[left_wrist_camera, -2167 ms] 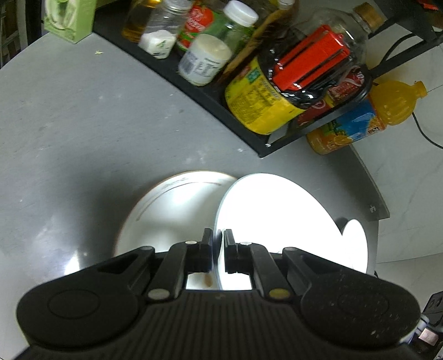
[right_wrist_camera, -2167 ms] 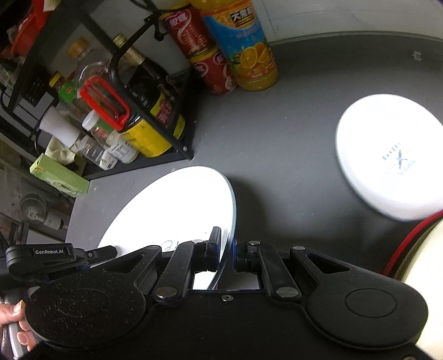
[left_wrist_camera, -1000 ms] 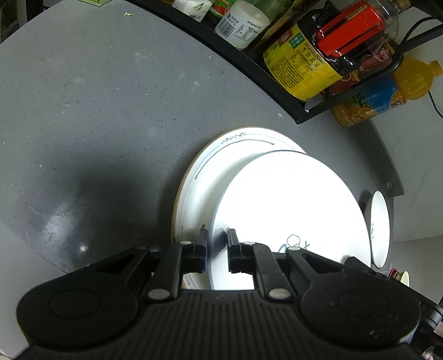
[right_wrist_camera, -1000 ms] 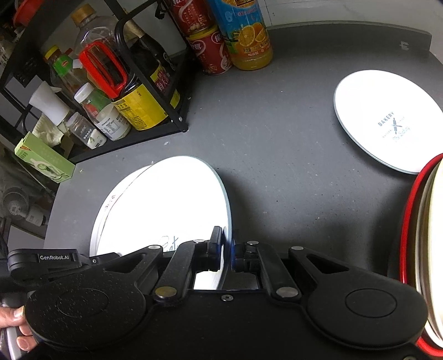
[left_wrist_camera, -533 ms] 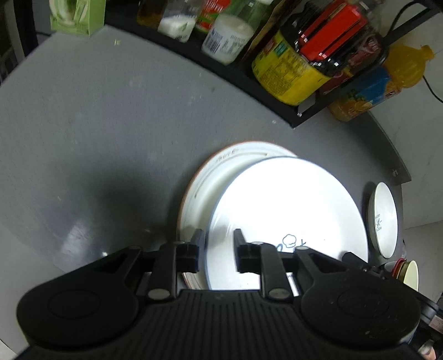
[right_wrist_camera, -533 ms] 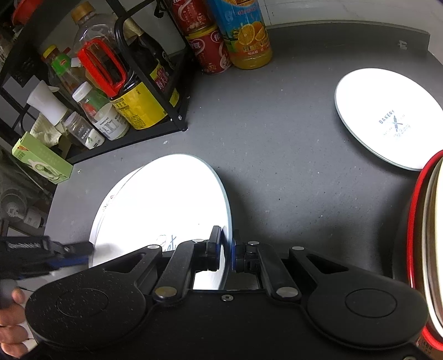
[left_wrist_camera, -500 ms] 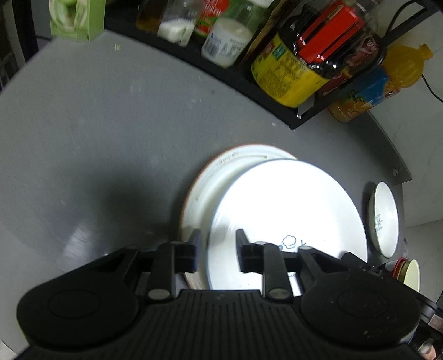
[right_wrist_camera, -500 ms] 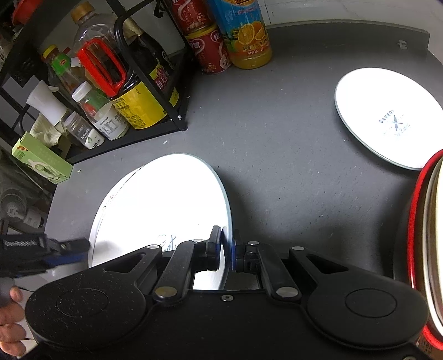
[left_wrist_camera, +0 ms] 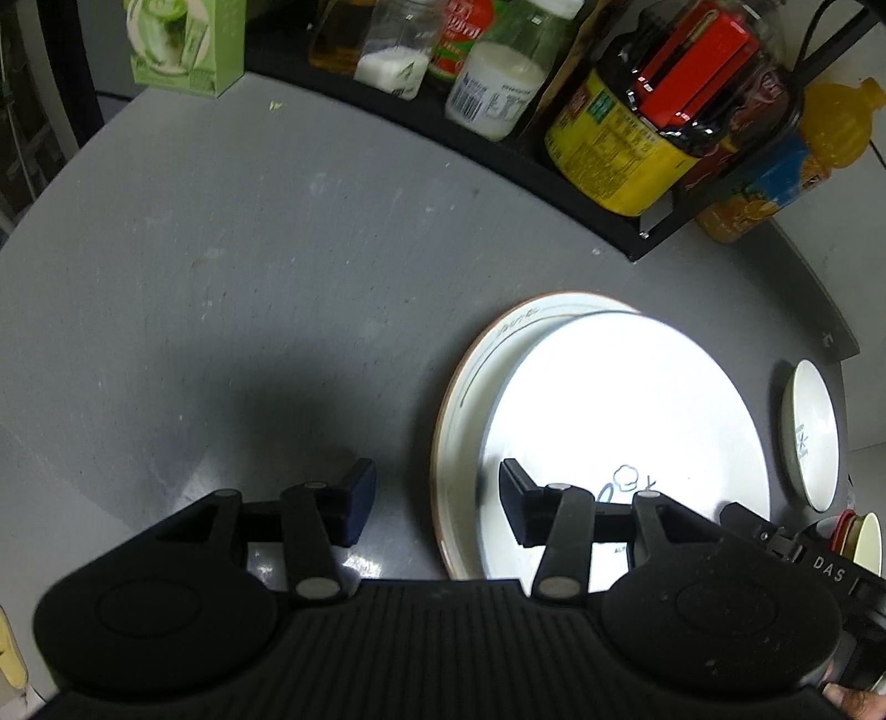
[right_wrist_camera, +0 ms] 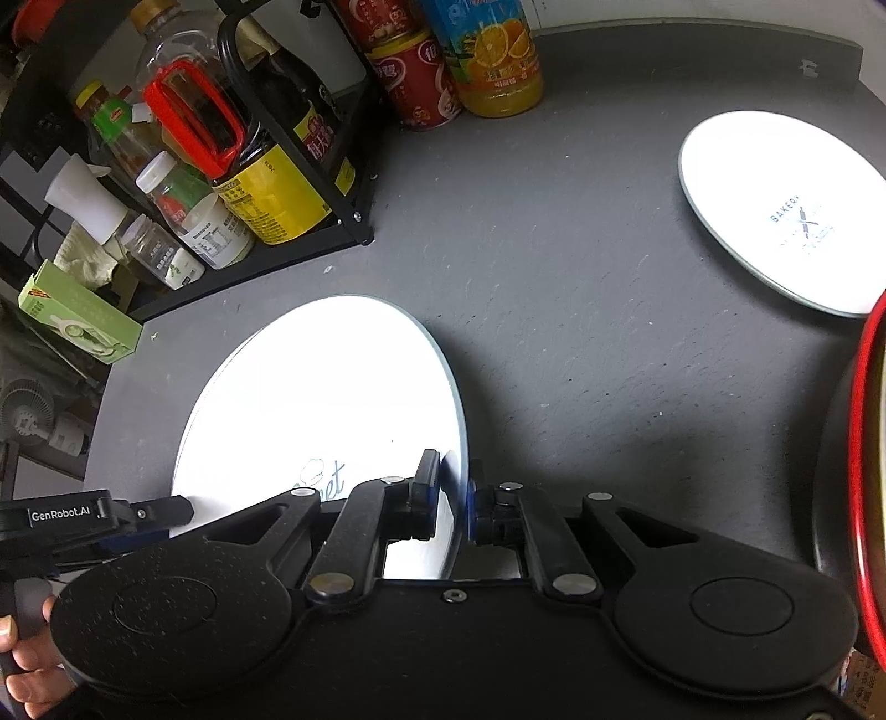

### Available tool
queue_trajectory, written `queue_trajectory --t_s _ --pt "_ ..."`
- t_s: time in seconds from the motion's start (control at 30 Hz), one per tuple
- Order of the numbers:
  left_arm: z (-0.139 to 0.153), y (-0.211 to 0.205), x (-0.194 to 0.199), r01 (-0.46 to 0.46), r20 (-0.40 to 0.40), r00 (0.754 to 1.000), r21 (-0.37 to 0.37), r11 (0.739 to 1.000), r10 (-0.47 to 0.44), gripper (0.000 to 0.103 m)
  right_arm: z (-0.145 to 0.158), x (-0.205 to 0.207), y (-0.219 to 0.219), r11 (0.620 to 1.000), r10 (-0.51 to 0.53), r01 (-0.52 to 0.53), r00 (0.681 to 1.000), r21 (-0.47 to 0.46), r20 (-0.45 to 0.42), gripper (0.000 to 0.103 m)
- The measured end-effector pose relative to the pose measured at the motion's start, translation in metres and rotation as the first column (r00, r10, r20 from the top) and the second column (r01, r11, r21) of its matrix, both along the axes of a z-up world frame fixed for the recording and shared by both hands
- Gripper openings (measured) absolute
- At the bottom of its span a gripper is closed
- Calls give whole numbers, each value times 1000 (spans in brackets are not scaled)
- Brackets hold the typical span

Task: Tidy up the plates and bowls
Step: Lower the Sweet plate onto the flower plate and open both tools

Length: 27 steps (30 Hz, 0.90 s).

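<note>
Green box (left_wrist_camera: pixel 185 47): upright at the far left edge of the grey counter (left_wrist_camera: pixel 232 288), beside the black rack (left_wrist_camera: pixel 498 149).
Rack contents: a glass jar with white powder (left_wrist_camera: pixel 396 61), a white-capped bottle (left_wrist_camera: pixel 498 88), and a large yellow-labelled bottle (left_wrist_camera: pixel 626 144) with a red handle.
Left gripper (left_wrist_camera: pixel 434 504): fingers spread wide, holding nothing; the left finger sits over bare counter, the right finger over the near rim of the plates.
Rimmed plate (left_wrist_camera: pixel 470 399): flat on the counter, brown-edged with a thin line inside the rim, lying under the white plate.
White plate (right_wrist_camera: pixel 321 399): rests on the rimmed plate, shifted toward the right, with a small printed drawing near its close edge.
Right gripper (right_wrist_camera: pixel 454 498): fingers closed on the white plate's near right rim, one above and one below.
Orange juice bottle (right_wrist_camera: pixel 487 55): standing at the back next to red cans (right_wrist_camera: pixel 412 83).
Bakery plate (right_wrist_camera: pixel 786 210): white, printed "BAKERY", flat on the counter, well apart to the right.
Red-rimmed dish (right_wrist_camera: pixel 864 471): at the far right edge, only partly in view.
</note>
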<state>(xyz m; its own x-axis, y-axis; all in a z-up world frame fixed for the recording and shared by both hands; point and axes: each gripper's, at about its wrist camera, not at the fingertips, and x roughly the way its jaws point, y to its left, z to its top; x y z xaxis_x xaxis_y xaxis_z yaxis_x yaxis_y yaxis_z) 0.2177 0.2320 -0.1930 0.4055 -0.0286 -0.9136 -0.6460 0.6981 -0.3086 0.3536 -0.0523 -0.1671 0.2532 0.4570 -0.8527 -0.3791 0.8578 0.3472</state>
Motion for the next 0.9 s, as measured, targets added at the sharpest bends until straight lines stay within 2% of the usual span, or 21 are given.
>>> queue_trajectory --t_s 0.23,0.5,0.77,0.87,0.9 --pt "-3 3 -6 -24 21 999 -13 1000 24 47 -4 0 5 1000 3 -3 1000 -2 -13 11" --pt "0 4 -11 -22 55 998 -3 1000 22 34 -8 2 9 1000 16 -17 1000 -14 -11 12" --pt "1 4 -7 -17 53 998 9 1000 17 32 -6 3 12 999 14 -15 999 -41 -29 13" --pt "1 4 -5 -20 28 999 -1 1000 20 33 2 -2 16 997 42 -42 999 -59 -10 22" --pt "2 3 -4 -19 17 1000 5 1000 19 36 4 -3 16 997 46 -46 999 -60 -9 27"
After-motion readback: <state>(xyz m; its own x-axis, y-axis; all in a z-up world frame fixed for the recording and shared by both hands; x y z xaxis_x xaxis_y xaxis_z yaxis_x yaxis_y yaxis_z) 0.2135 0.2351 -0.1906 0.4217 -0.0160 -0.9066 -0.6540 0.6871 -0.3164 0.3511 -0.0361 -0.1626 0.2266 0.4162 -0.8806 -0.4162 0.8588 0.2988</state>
